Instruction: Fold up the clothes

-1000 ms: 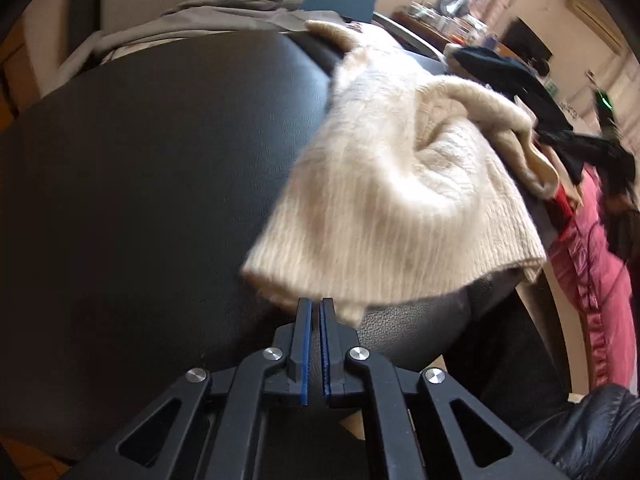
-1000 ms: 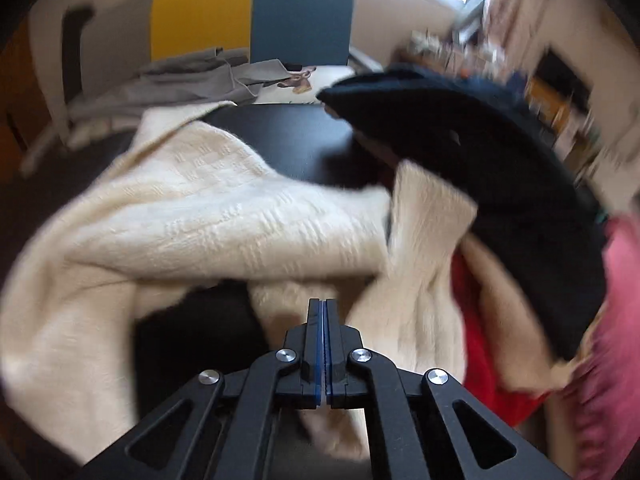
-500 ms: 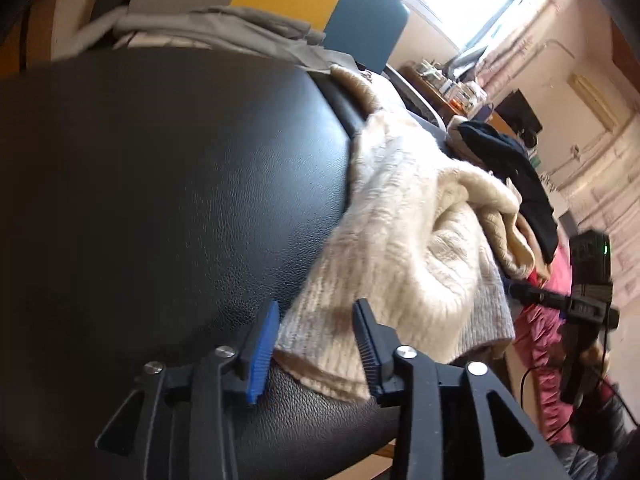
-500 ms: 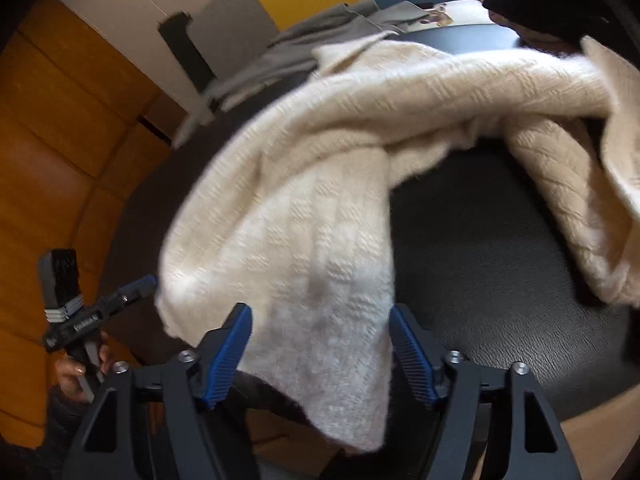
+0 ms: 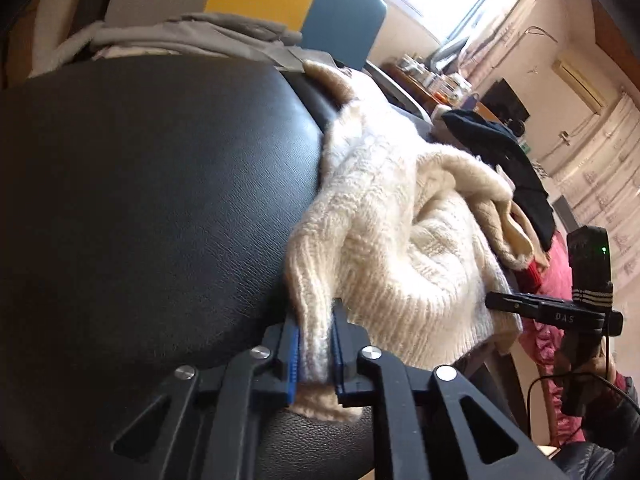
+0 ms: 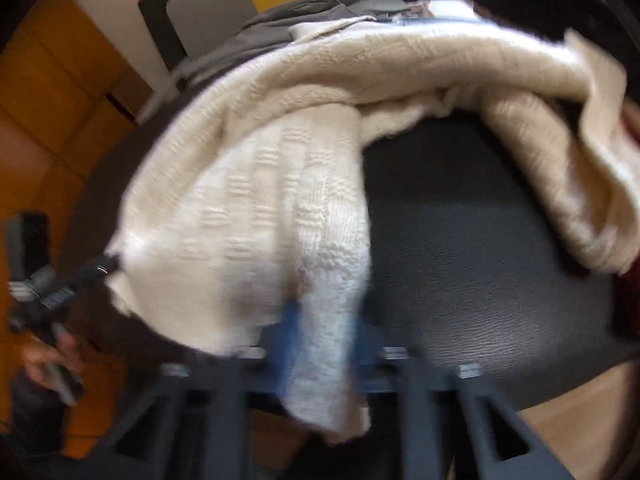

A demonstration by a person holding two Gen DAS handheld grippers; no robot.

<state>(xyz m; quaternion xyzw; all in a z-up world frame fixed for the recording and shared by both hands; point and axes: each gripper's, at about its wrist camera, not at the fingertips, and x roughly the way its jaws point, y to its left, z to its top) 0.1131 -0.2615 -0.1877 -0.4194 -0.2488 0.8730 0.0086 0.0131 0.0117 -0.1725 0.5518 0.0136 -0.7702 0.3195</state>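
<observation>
My left gripper (image 5: 316,344) is closing on the ribbed hem of the cream sweater (image 5: 384,240), the blue pads pinching a fold of knit at the near edge of the black table (image 5: 152,200). My right gripper (image 6: 324,344) is closing too, with a hanging fold of the same sweater between its pads; that view is blurred, but the knit fills the gap. The sweater lies bunched along the table's right side in the left view, its hem spilling over the near rim. Left of it the black top is bare right out to its curved edge. Beyond the sweater a dark garment (image 5: 504,160) and a pink one (image 5: 556,280) crowd the right edge, and grey clothes (image 5: 192,36) lie along the far edge.
</observation>
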